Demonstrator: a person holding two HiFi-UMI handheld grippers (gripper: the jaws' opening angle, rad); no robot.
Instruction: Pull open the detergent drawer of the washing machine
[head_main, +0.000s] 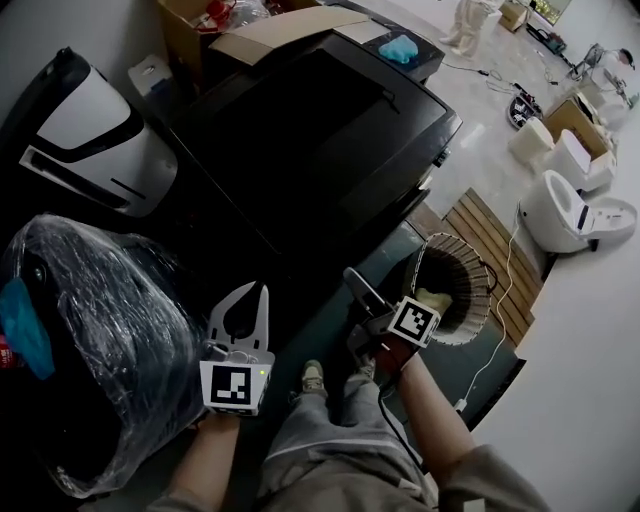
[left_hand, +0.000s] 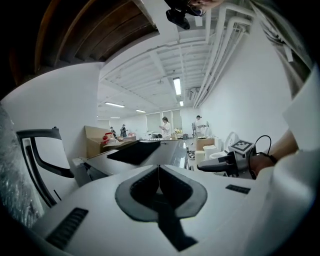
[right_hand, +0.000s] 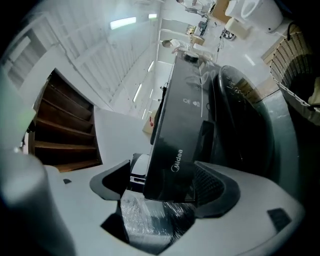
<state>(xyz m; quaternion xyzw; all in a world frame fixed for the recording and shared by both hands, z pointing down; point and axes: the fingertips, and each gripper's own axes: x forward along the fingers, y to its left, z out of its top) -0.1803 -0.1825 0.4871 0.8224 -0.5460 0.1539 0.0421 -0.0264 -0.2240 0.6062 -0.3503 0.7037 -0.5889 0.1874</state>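
Note:
The black washing machine fills the middle of the head view, seen from above. In the right gripper view its glossy detergent drawer front, marked with a logo, lies in line between the jaws of my right gripper. Those jaws stand wide apart and I cannot see the pads pressing on it. From above, the right gripper sits at the machine's near front edge. My left gripper hangs to its left, clear of the machine, with its fingertips meeting and nothing between them. The machine's top lies ahead of it.
A plastic-wrapped bundle sits close at the left, with a white and black appliance behind it. A wicker basket, a wooden slat platform and white toilets stand to the right. People stand far off.

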